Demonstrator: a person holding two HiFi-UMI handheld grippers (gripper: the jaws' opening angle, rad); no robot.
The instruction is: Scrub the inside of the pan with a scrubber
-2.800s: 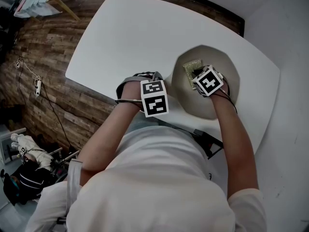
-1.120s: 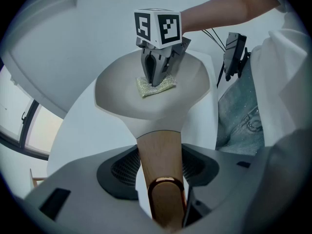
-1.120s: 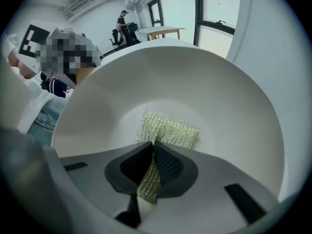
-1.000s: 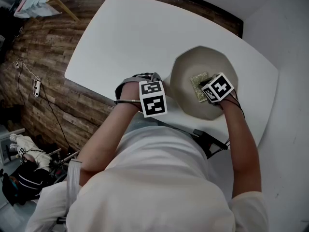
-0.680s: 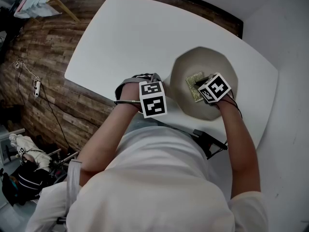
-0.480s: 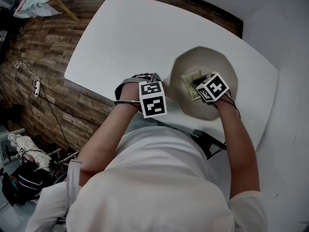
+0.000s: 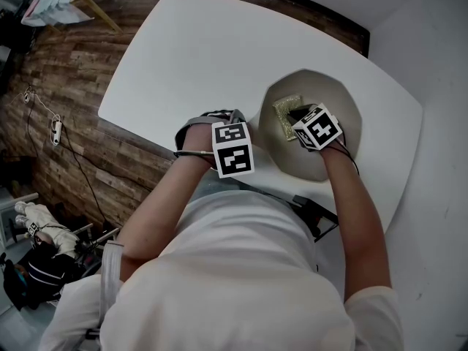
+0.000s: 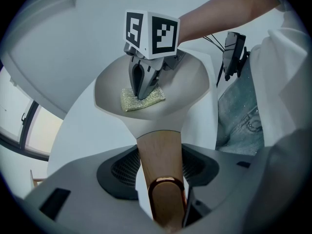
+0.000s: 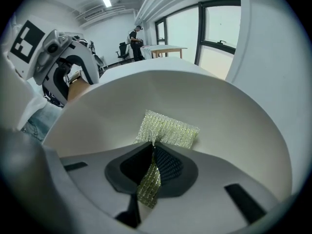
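Yellow-green glittery mesh scrubber (image 9: pixel 168 128) lay inside the pale cream round pan (image 7: pixel 333 86), mostly flat on the inner surface w/ one edge pulled up. In head view it sat on the pan's left side, close to the rim. Right gripper (image 9: pixel 153 168) had its jaws closed on that raised fold: pad pinched btwn them, rest spread on the pan just past the tips. It pointed steeply down into the pan, marker cube on top. Pan's tan wooden handle (image 8: pixel 158 152), w/ copper-coloured loop (image 8: pixel 165 191) at the end, ran back into the left gripper (image 8: pixel 158 172), whose jaws clamped it from both sides. Pan stood on a white rounded table (image 7: pixel 183 50), near the person's edge. Brown wood-plank floor (image 7: pixel 58 86) showed past the table's left side.
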